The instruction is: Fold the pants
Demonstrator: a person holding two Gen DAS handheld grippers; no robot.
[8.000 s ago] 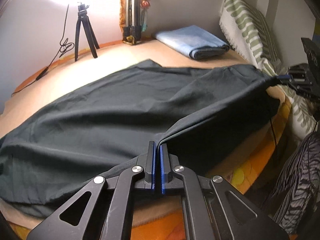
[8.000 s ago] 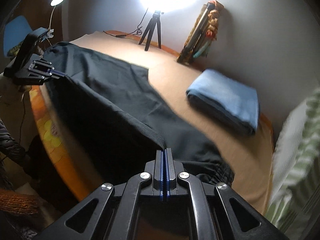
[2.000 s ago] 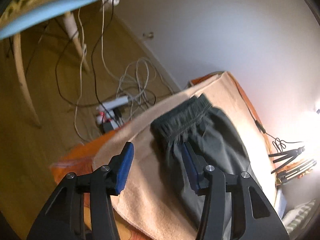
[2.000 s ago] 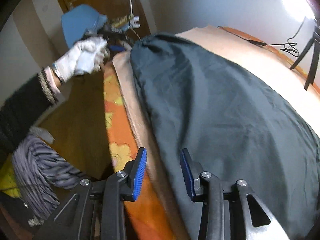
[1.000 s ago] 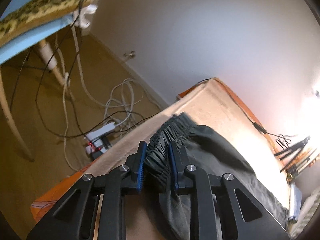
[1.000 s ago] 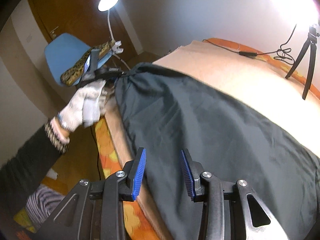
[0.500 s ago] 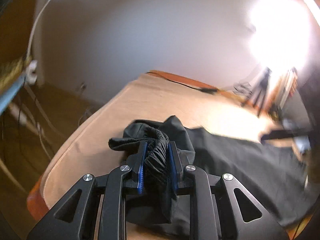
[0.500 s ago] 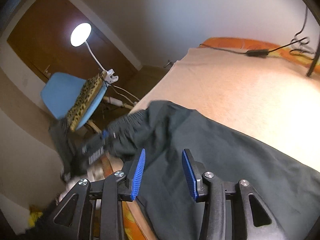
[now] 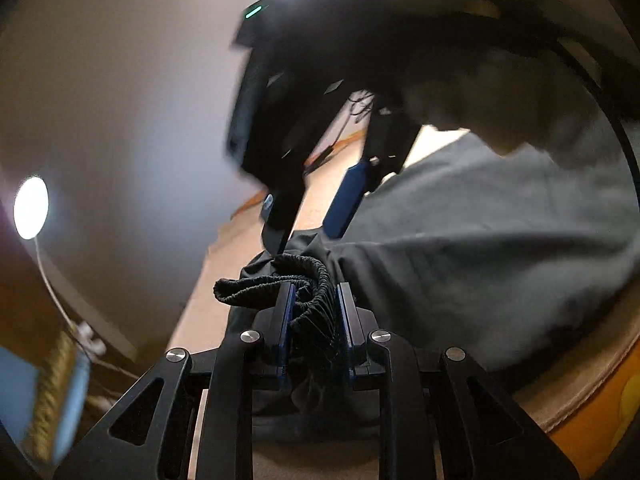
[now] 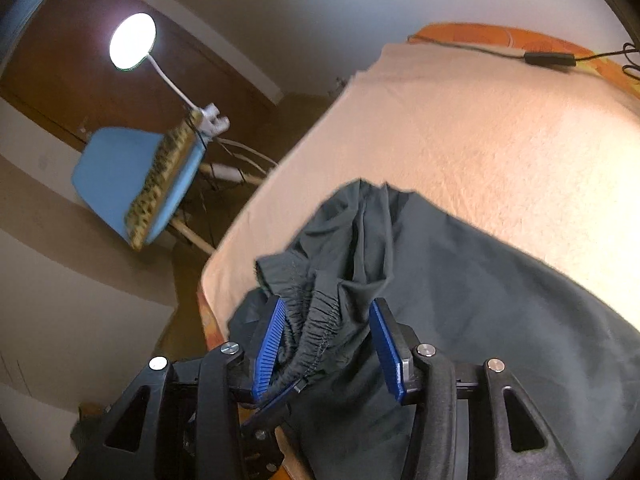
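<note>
The dark grey pants (image 9: 480, 260) lie spread on the peach-covered bed (image 10: 480, 140). My left gripper (image 9: 314, 292) is shut on the bunched elastic waistband (image 9: 256, 292), lifted and folded back over the pants. My right gripper (image 9: 305, 236), blurred in the left wrist view, comes down onto the same bunch from above. In the right wrist view its blue pads (image 10: 270, 344) stand apart around the waistband (image 10: 320, 320) without pressing it, and the jaws are opening. The left gripper (image 10: 288, 390) shows just beneath, partly hidden by cloth. The rest of the pants (image 10: 500, 320) runs off to the right.
The bed's corner and its orange sheet edge (image 9: 592, 408) are close by. Beyond the corner stand a blue chair (image 10: 120, 176) with a patterned cushion and a lit desk lamp (image 10: 132, 46). A black cable (image 10: 548, 58) lies along the far edge of the bed.
The left gripper has carried the waistband from the bed's end back over the pants, rolling as it went. The right gripper has come to the waistband, and its jaws are wider.
</note>
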